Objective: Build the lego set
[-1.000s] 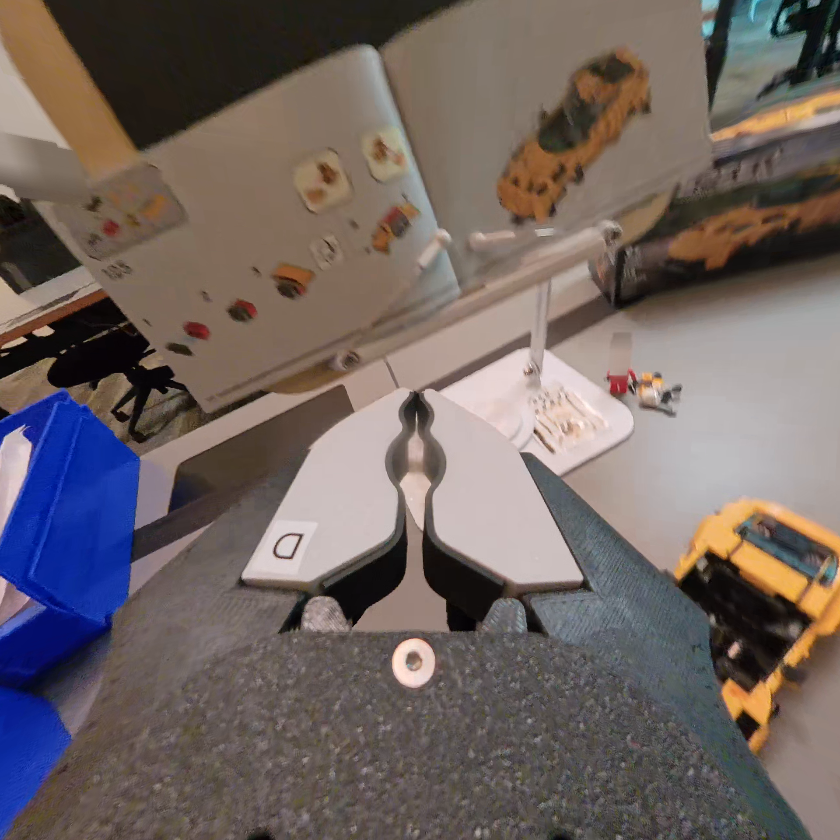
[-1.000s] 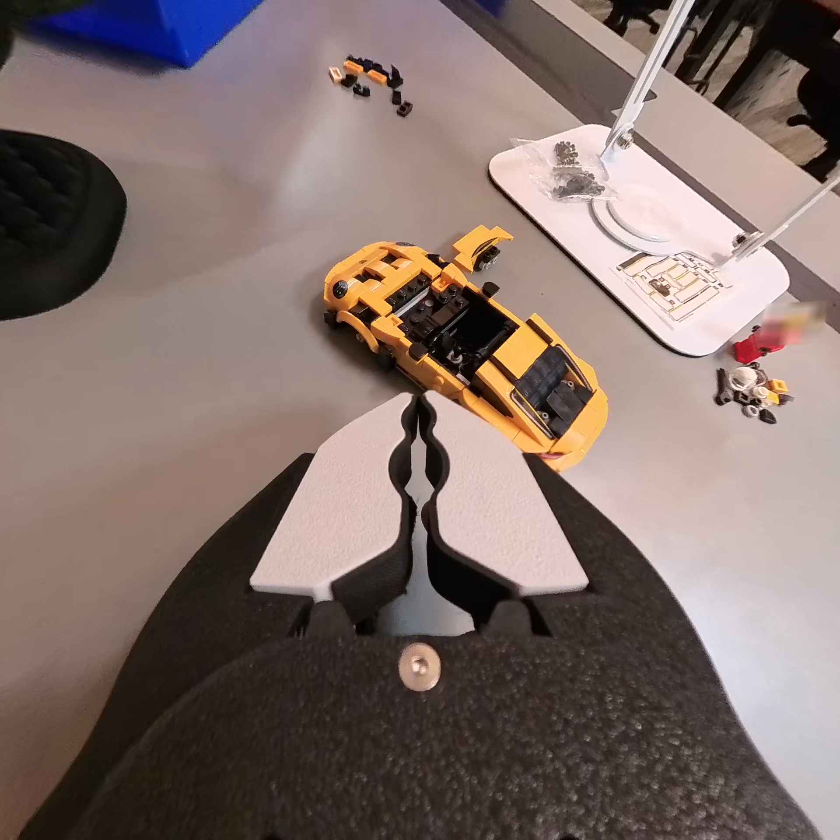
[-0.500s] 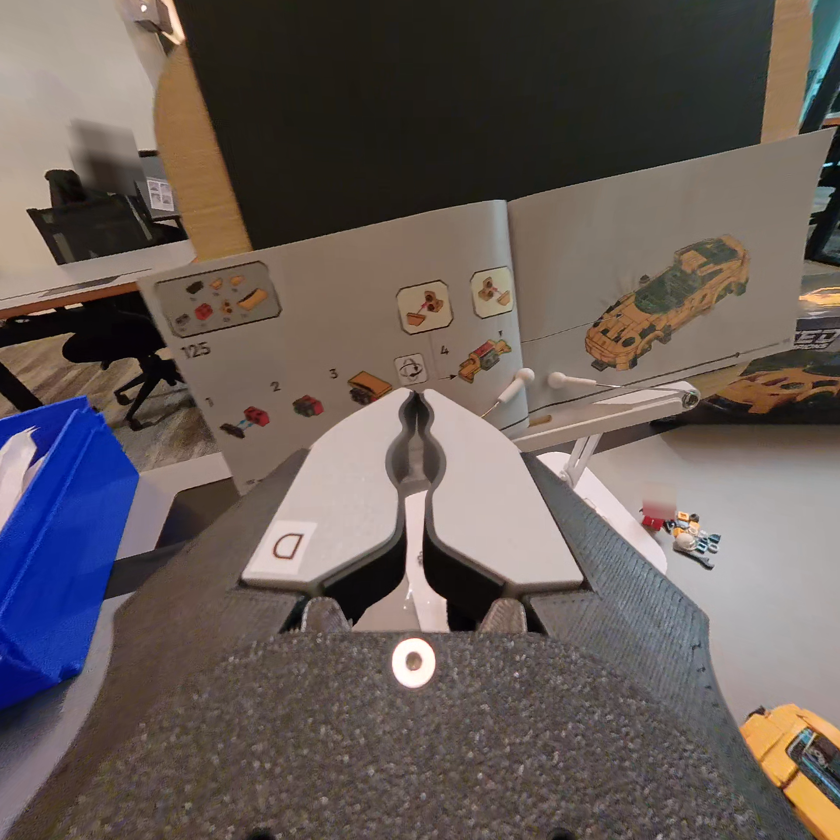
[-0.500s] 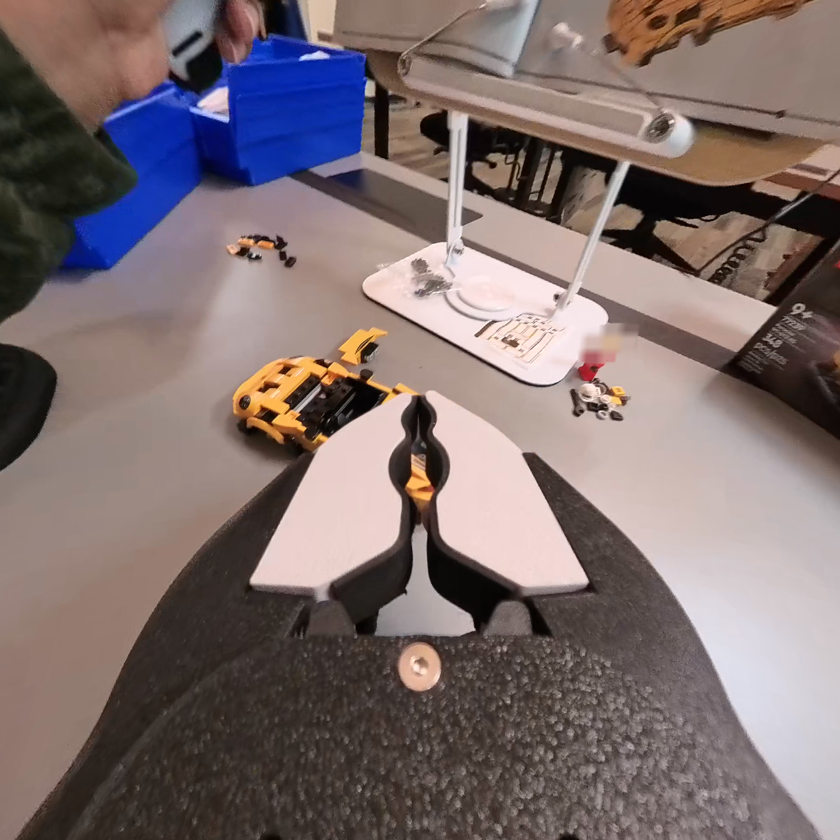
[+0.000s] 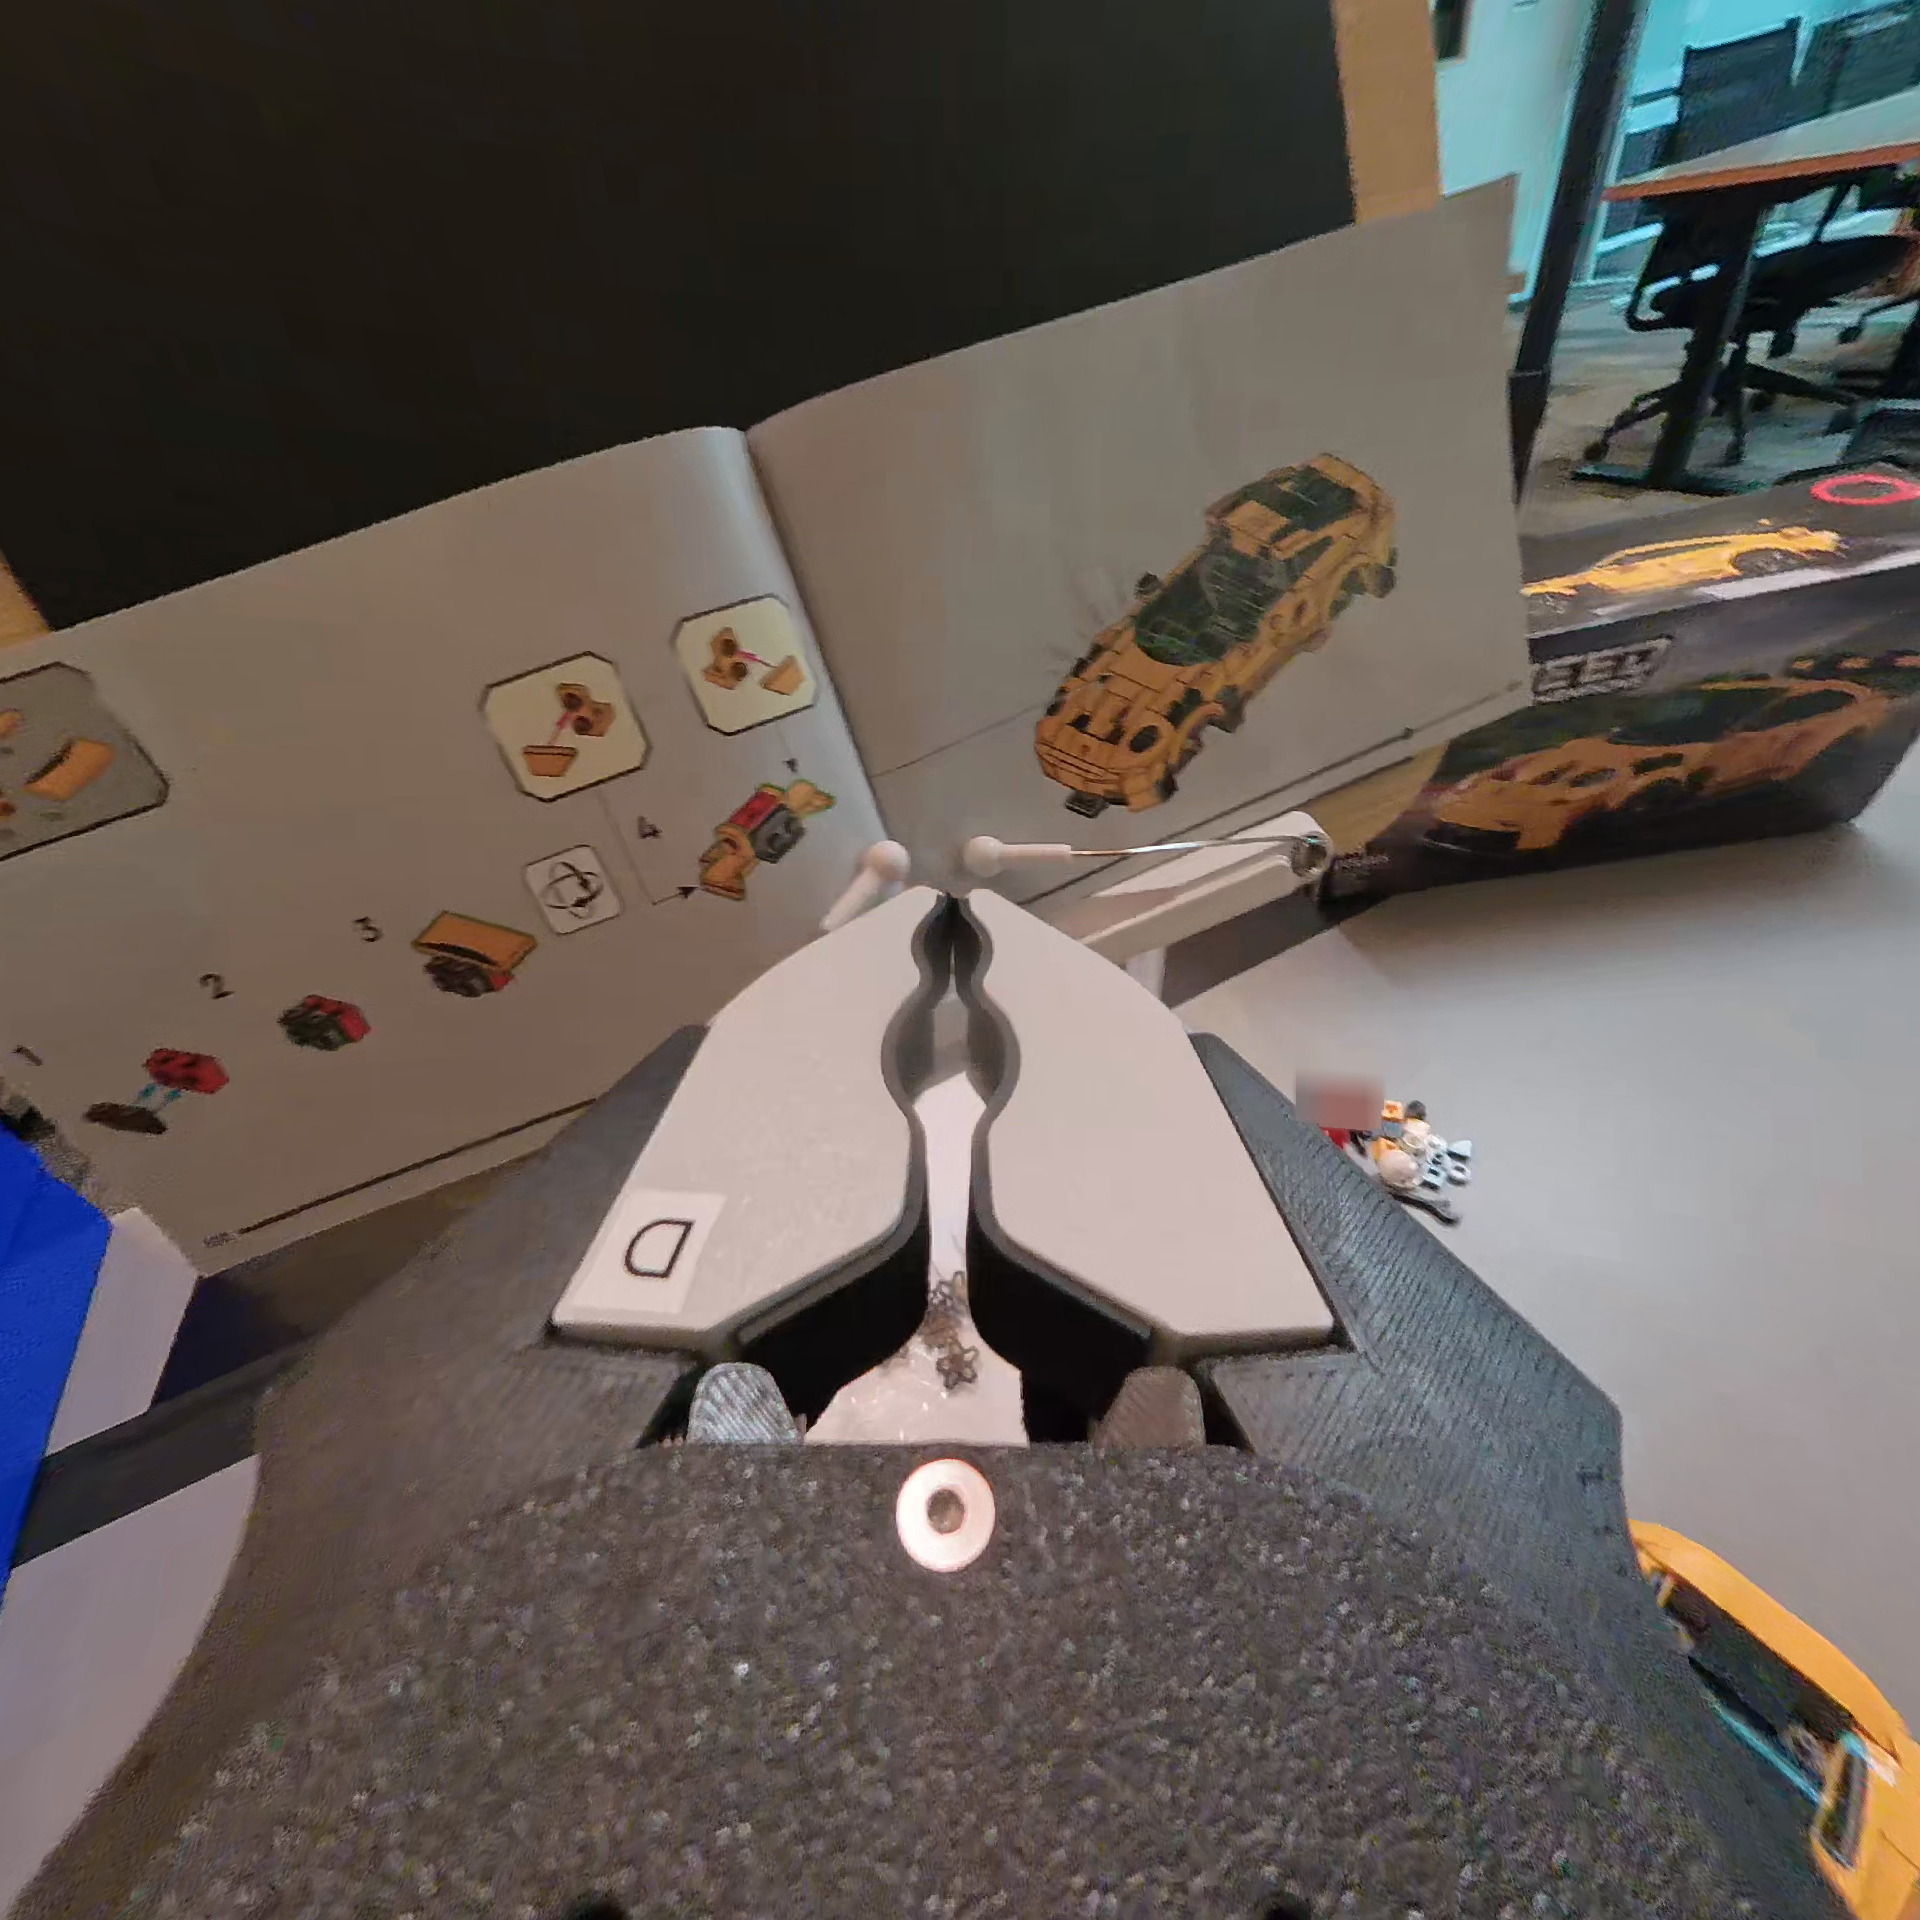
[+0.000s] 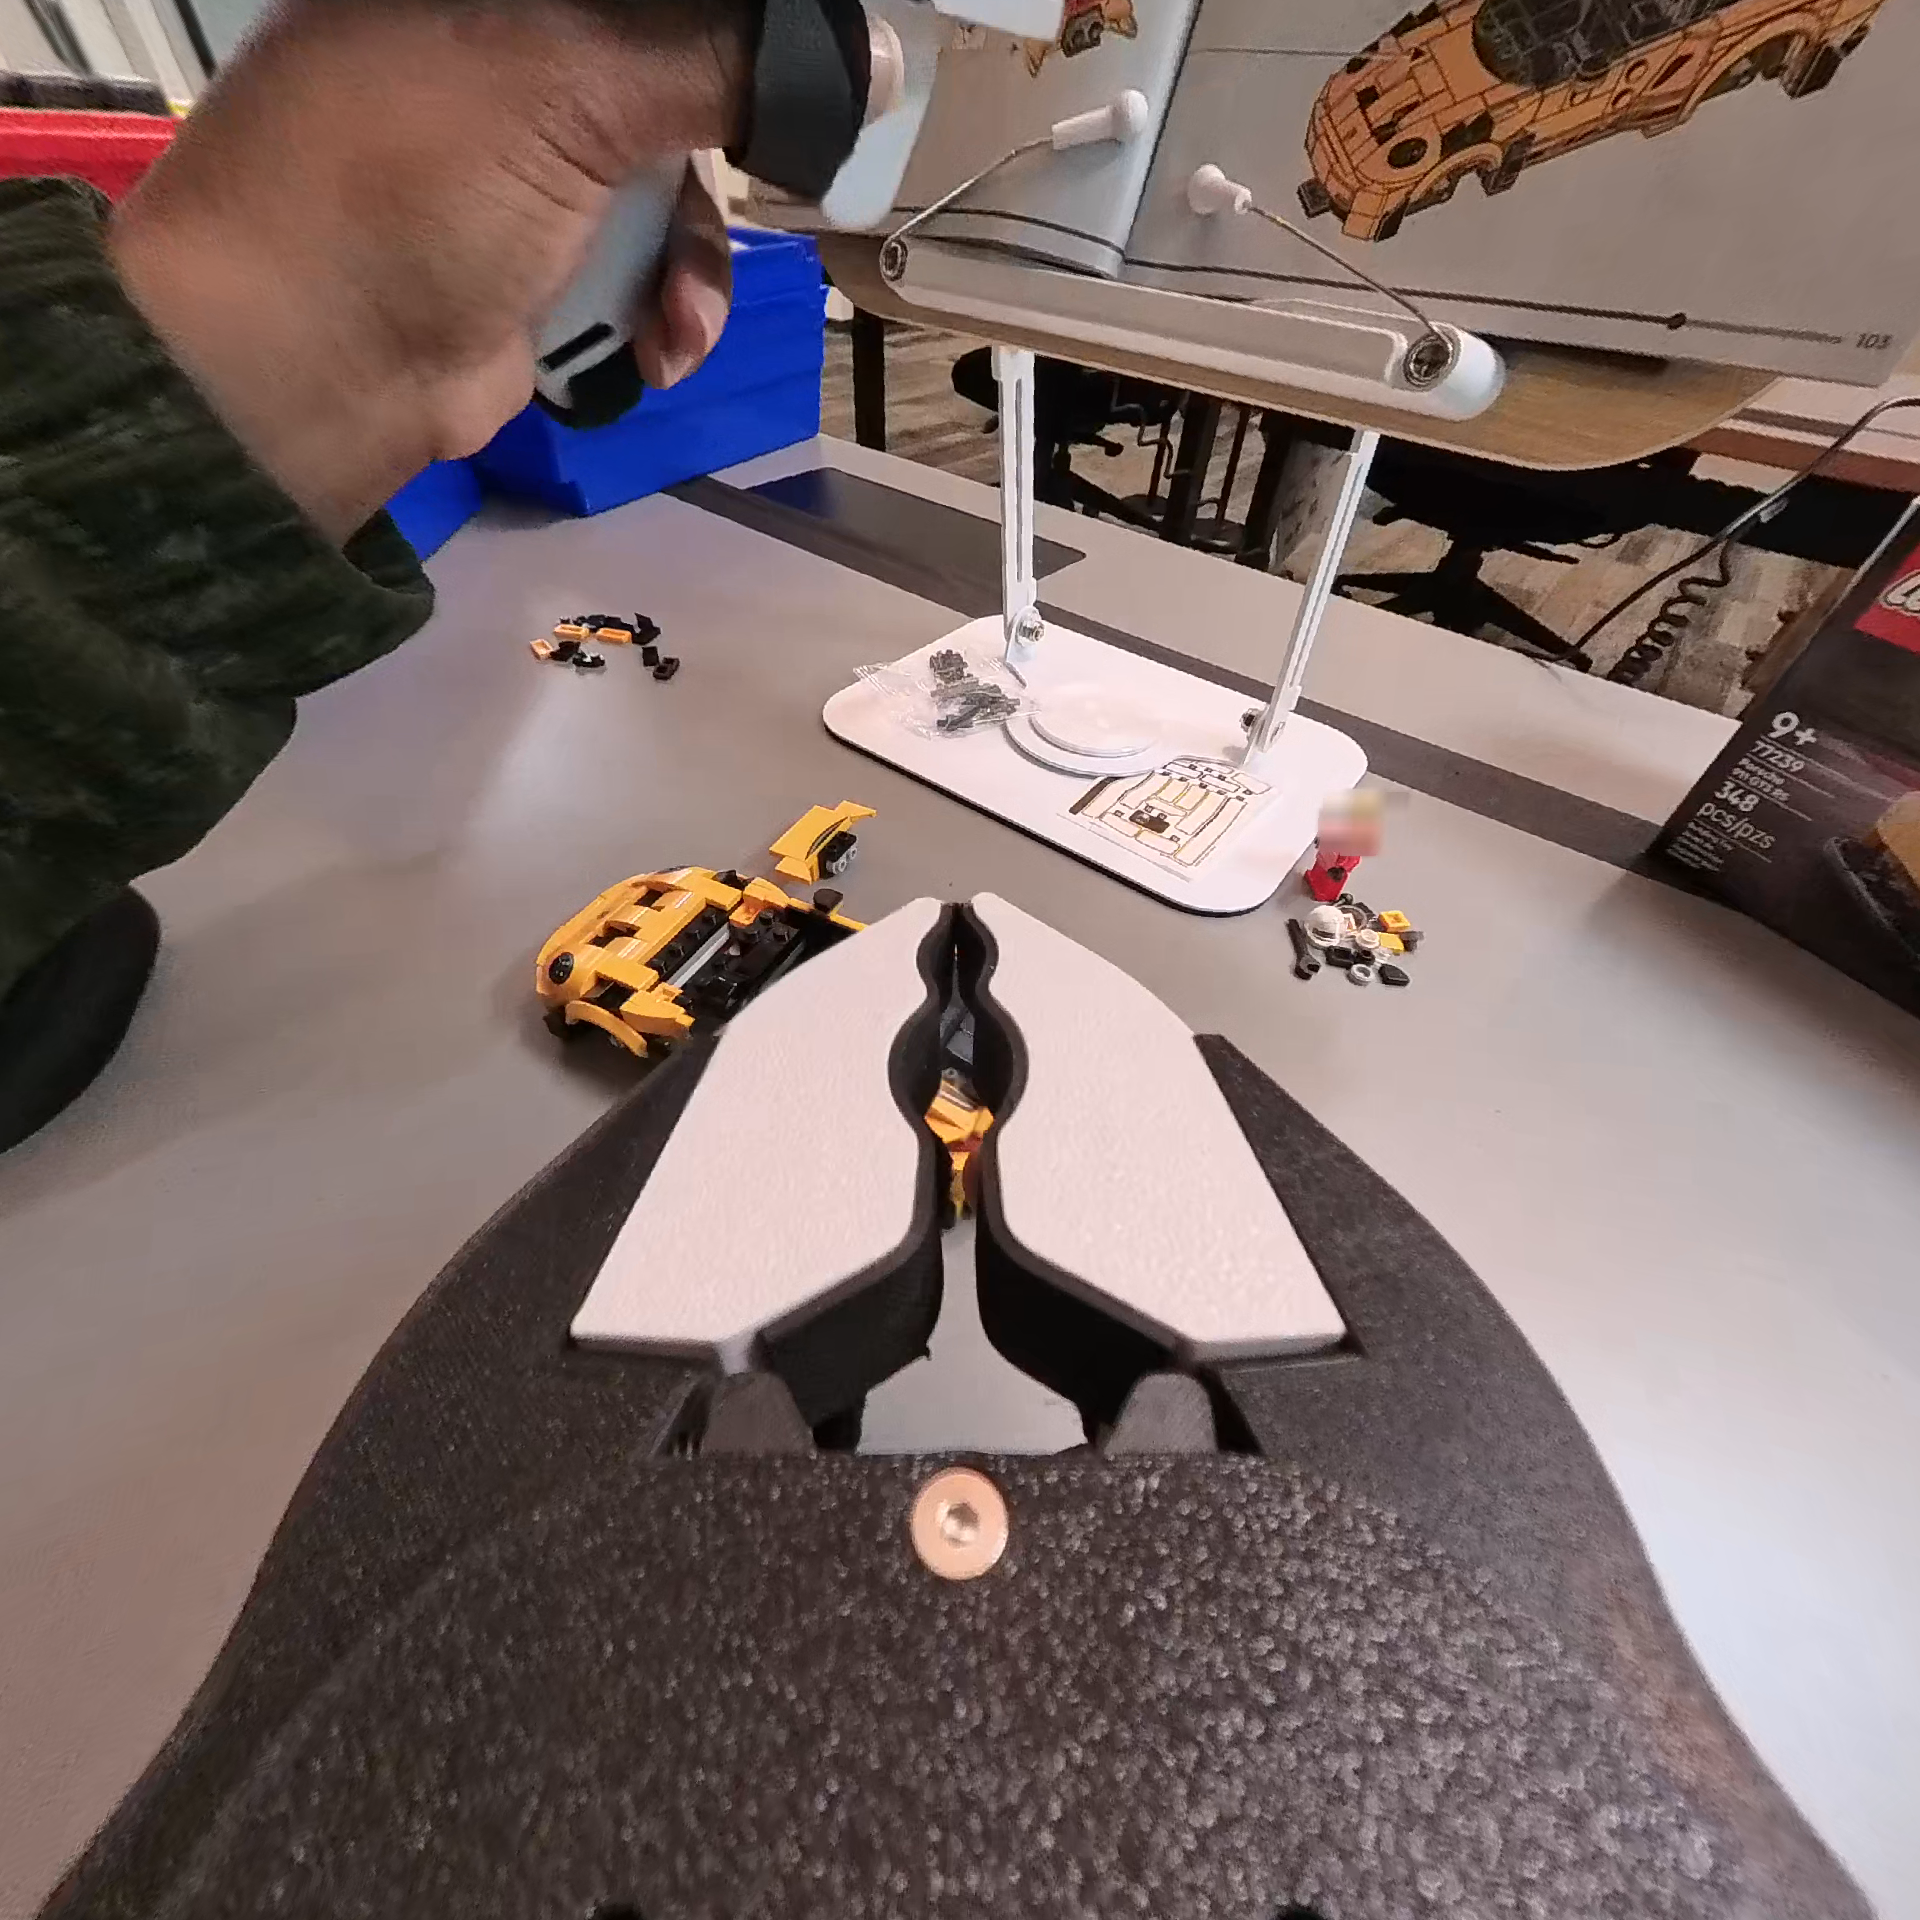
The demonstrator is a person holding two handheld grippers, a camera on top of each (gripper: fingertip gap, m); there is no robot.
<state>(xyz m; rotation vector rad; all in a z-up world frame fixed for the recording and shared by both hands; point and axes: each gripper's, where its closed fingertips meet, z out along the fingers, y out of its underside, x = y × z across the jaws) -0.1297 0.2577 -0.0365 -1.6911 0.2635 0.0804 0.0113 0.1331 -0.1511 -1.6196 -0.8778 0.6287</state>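
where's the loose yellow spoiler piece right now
In the right wrist view, the yellow spoiler piece lies on the grey table, just behind the yellow car, left of the white stand base.

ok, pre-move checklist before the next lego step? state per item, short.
1. Left gripper empty: ok, tips shut on nothing, raised toward the instruction booklet.
2. Right gripper empty: ok, tips shut; the yellow seen between the fingers looks like the car behind.
3. Yellow lego car reachable: ok, flat on the grey table, partly hidden by the right gripper.
4. Loose yellow wing piece: ok, just beyond the car; whether they touch, cannot tell.
5. Small-parts pile unobstructed: ok.
6. Next step readable on the booklet: cannot tell, blurred.
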